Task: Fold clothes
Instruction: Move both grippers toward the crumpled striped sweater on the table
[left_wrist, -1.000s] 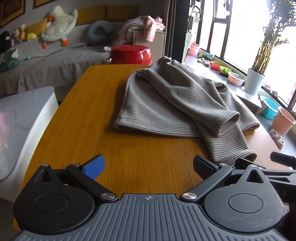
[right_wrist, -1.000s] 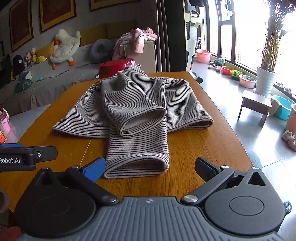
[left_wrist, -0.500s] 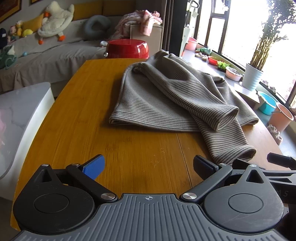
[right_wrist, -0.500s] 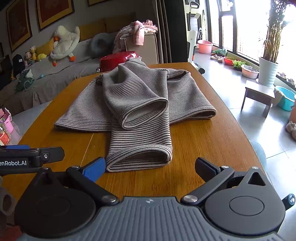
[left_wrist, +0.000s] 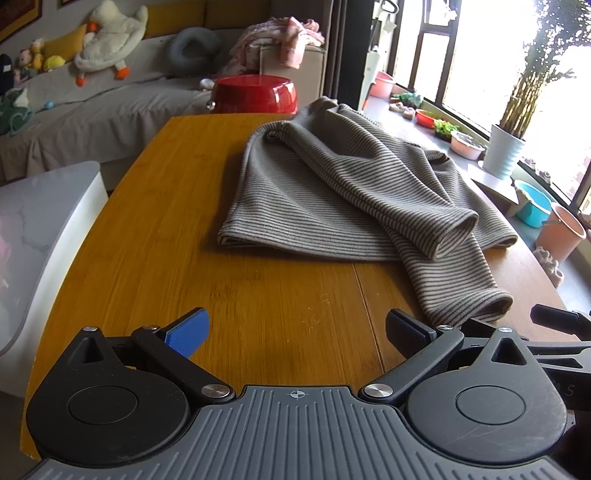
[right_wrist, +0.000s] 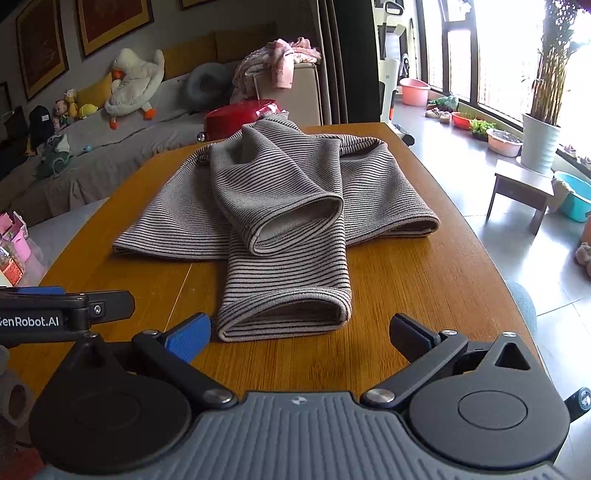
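We hold left gripper (left_wrist: 295, 332) and right gripper (right_wrist: 299, 332) w/ jaws apart, empty; striped sweater (right_wrist: 280, 206) ahead on table (right_wrist: 406, 280), lower cuff (right_wrist: 284, 317) just beyond right gripper.

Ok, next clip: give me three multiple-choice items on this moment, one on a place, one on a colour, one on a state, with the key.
1. Where does the striped sweater lie?
A. on the wooden table
B. on the sofa
C. on the floor

2. What colour is the basin beyond the table's far end?
A. blue
B. red
C. white

3. How are the left gripper and right gripper?
A. both shut on cloth
B. one shut
C. both open, empty

Key: A, the sweater rests on the tabletop; B, the basin is plainly red; C, fingers spread apart, only table between.
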